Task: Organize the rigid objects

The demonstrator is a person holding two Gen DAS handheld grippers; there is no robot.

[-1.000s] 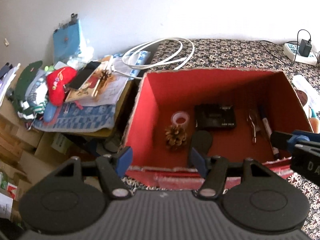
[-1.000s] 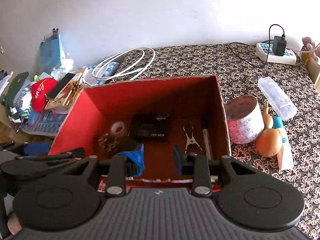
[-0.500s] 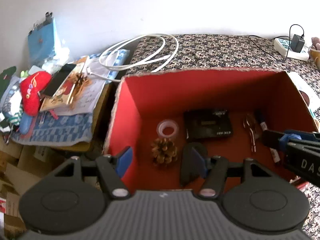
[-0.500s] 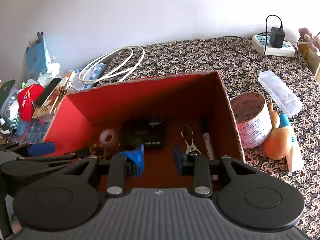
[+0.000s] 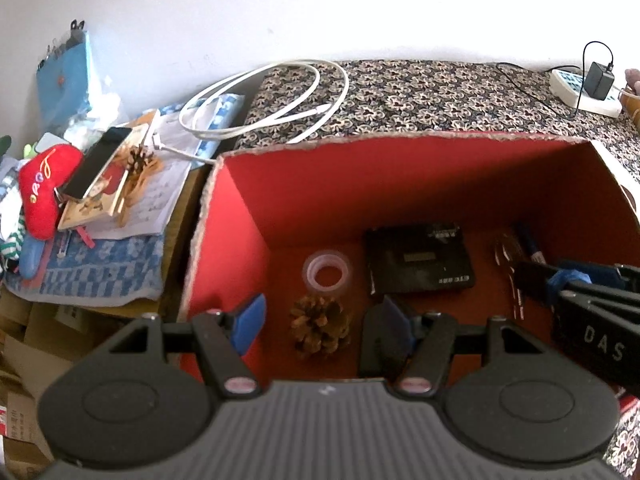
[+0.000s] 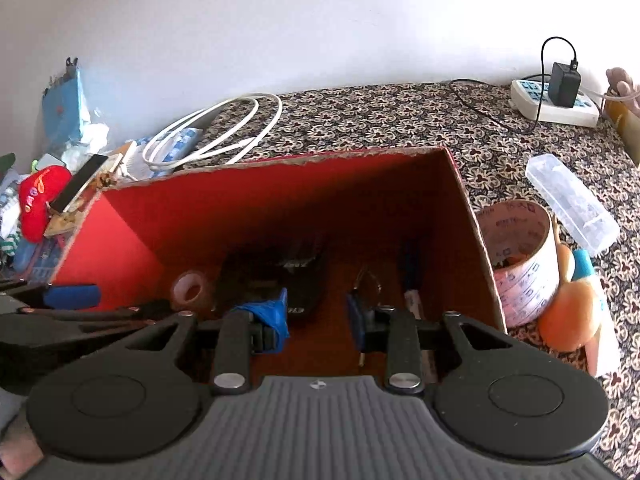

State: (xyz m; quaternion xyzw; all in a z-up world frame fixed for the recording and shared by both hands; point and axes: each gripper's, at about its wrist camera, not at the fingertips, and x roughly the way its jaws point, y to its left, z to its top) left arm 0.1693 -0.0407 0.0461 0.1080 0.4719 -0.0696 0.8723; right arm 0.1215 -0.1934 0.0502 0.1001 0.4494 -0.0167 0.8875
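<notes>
Hovering in red box [image 5: 240, 208]: left gripper [image 5: 320, 322] jaws open, pine cone [image 5: 320, 330] between them, untouched; right gripper [image 6: 318, 316] jaws apart, empty, metal clip [image 6: 368, 280] just beyond

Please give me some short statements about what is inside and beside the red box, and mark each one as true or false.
1. A pine cone lies on the floor of the red box. True.
2. The clear tape ring sits on the patterned cloth outside the box. False: it lies inside the box, just behind the pine cone.
3. A flat black device lies inside the box, to the right of the tape ring. True.
4. The white cable is coiled inside the box. False: it lies outside, behind the far left corner.
5. The left gripper is clamped on the pine cone. False: its jaws stand apart, nothing held.
</notes>
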